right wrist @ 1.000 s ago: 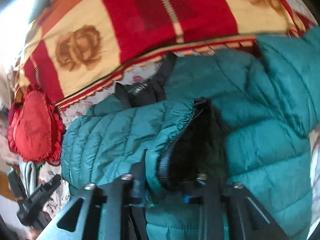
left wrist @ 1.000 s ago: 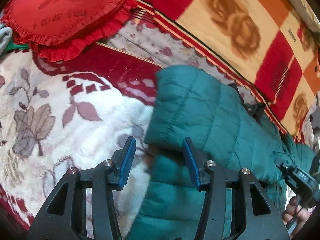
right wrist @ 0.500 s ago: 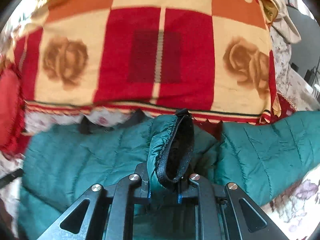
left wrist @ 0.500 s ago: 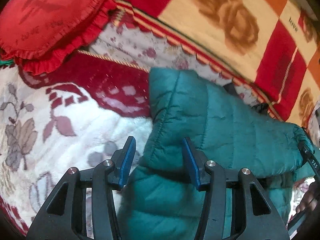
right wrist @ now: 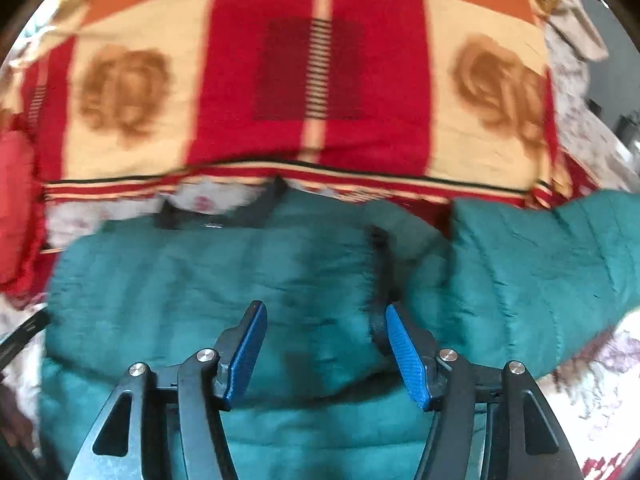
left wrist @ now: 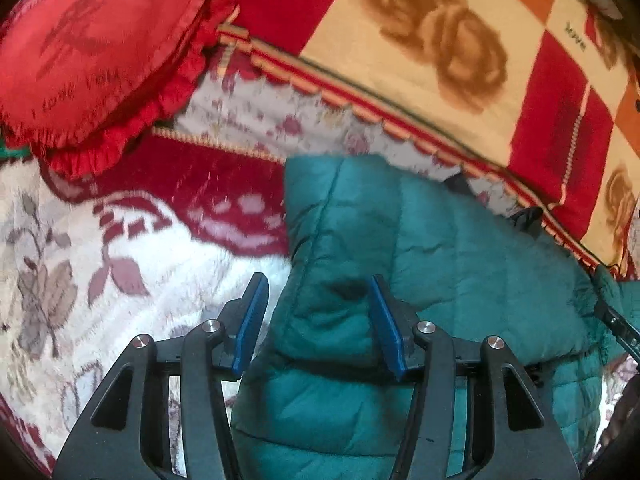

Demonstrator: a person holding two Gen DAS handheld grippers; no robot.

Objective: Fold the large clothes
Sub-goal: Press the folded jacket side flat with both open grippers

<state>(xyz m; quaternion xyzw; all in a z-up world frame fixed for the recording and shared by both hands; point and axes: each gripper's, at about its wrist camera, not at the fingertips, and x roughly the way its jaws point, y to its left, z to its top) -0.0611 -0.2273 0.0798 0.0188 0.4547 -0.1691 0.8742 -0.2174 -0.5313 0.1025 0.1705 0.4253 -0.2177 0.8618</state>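
Note:
A teal quilted puffer jacket (left wrist: 440, 248) lies on a bed, one part folded over the body. My left gripper (left wrist: 316, 308) is open, its blue pads on either side of the folded jacket's left edge. In the right wrist view the jacket (right wrist: 200, 280) fills the lower half. My right gripper (right wrist: 324, 332) is open just above it, with a black-trimmed sleeve cuff (right wrist: 384, 264) lying by its right pad (right wrist: 404, 344). A teal sleeve (right wrist: 540, 256) stretches out to the right.
The jacket rests on a white and dark red floral blanket (left wrist: 100, 248). A red heart-shaped frilled cushion (left wrist: 92, 48) lies at the far left. A red, cream and orange rose-patterned blanket (right wrist: 320, 80) is heaped behind the jacket.
My right gripper has opened and let go of the sleeve cuff, which now lies on the jacket. My left gripper stayed open and moved closer over the jacket's left edge.

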